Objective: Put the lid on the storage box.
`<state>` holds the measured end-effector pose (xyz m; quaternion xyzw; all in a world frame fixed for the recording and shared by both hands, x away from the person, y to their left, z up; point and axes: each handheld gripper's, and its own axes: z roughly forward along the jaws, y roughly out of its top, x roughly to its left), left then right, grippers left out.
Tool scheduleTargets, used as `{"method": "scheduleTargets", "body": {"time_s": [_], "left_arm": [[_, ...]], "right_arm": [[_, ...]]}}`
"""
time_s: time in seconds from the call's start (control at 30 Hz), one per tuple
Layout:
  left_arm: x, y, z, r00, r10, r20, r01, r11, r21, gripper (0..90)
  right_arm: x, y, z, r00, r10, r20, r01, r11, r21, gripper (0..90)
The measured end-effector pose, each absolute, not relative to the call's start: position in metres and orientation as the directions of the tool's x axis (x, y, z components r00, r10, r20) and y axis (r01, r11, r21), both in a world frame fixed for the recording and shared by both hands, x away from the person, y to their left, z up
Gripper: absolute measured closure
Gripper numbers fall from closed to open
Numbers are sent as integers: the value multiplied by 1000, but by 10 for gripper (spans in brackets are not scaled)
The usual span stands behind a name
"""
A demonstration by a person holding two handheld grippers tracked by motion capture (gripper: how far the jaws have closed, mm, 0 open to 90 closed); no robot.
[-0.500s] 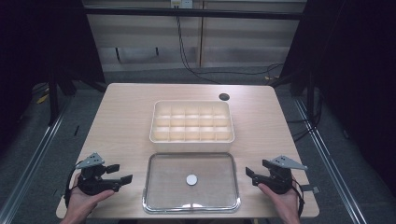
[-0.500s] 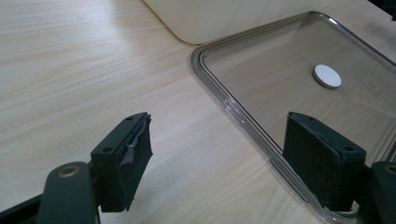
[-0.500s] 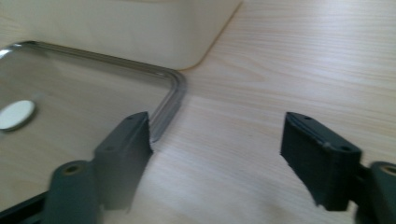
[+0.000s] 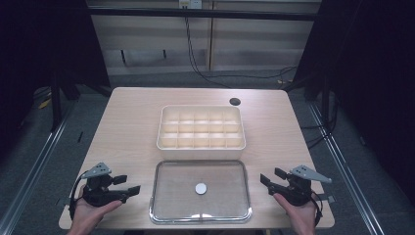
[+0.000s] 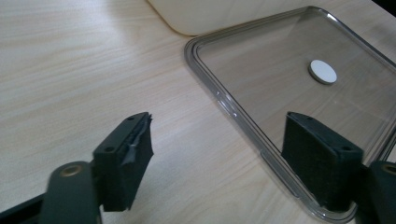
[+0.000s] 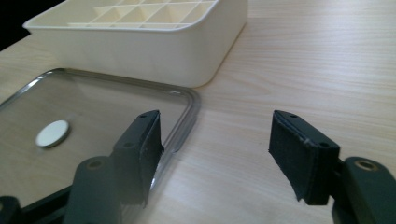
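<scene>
Setting: laboratory recording bay. Evidence: a lone light wood-laminate table (image 4: 127, 127) with a cable grommet hole (image 4: 235, 102); black curtains (image 4: 44, 39) on both sides; metal floor rails (image 4: 34, 161); loose black cables (image 4: 195, 58) trailing down a plain panelled back wall (image 4: 254, 44); grey carpet.

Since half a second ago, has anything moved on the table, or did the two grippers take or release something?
Nothing has visibly changed. The left gripper and the right gripper rest at either side of the clear lid, jaws open and holding nothing. The lid and the compartment box lie where they were.
</scene>
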<state>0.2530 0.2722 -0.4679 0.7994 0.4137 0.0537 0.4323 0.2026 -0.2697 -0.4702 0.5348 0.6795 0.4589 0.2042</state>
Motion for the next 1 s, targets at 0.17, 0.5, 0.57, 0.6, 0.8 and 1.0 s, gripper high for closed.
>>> {"method": "scheduleTargets", "body": {"time_s": [0.17, 0.5, 0.57, 0.6, 0.8, 1.0], "left_arm": [[253, 245, -466, 693, 672, -262, 601, -337, 724, 350], [279, 224, -466, 735, 631, -248, 585, -405, 703, 403], [283, 224, -468, 732, 631, -254, 587, -396, 706, 402], [285, 224, -469, 733, 632, -252, 585, -396, 707, 404], [296, 229, -475, 719, 643, -263, 599, -382, 704, 450], [298, 228, -482, 724, 636, -268, 604, -395, 692, 485]], "right_arm": [[196, -262, -467, -382, 896, 226, 566, 33, 824, 423], [219, -237, -459, -445, 865, 230, 630, 121, 767, 389], [225, -232, -462, -445, 863, 240, 645, 123, 754, 372], [229, -229, -463, -454, 858, 242, 650, 133, 748, 375], [250, -223, -467, -442, 864, 241, 672, 141, 727, 401], [254, -224, -479, -445, 865, 233, 678, 155, 718, 453]]}}
